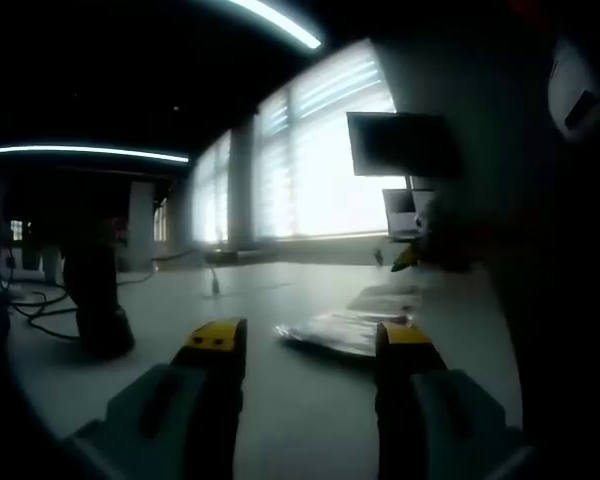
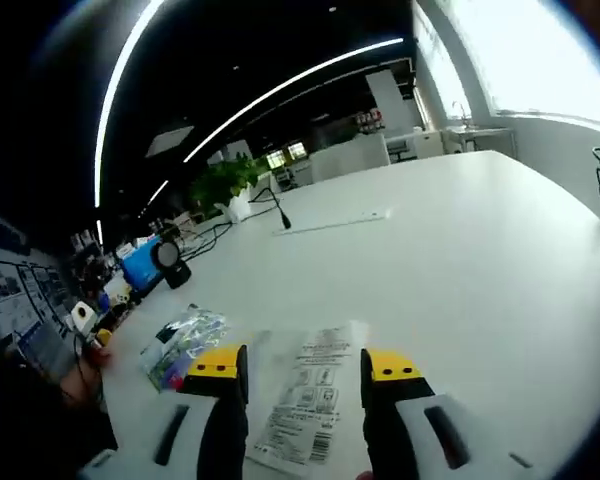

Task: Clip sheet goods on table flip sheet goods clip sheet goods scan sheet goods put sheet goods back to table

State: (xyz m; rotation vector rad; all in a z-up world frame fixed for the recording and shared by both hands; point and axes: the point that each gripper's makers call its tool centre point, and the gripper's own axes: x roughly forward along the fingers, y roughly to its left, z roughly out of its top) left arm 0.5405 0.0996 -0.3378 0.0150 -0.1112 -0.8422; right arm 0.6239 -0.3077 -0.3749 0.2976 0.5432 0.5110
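Observation:
In the right gripper view, a flat clear packet with a printed white label (image 2: pixel 308 395) lies on the white table (image 2: pixel 450 250), reaching between the yellow-tipped jaws of my right gripper (image 2: pixel 305 365), which stands open just above it. A second, shiny foil packet (image 2: pixel 183 342) lies left of it. In the left gripper view, a shiny flat packet (image 1: pixel 342 331) lies on the table just ahead of my left gripper (image 1: pixel 310 338), which is open with nothing between its jaws.
In the left gripper view, a dark upright object (image 1: pixel 95 300) with cables stands at the left and a monitor (image 1: pixel 400 145) hangs by the bright windows. In the right gripper view, a blue device (image 2: pixel 145 262), a plant (image 2: pixel 225 185) and clutter line the table's left edge.

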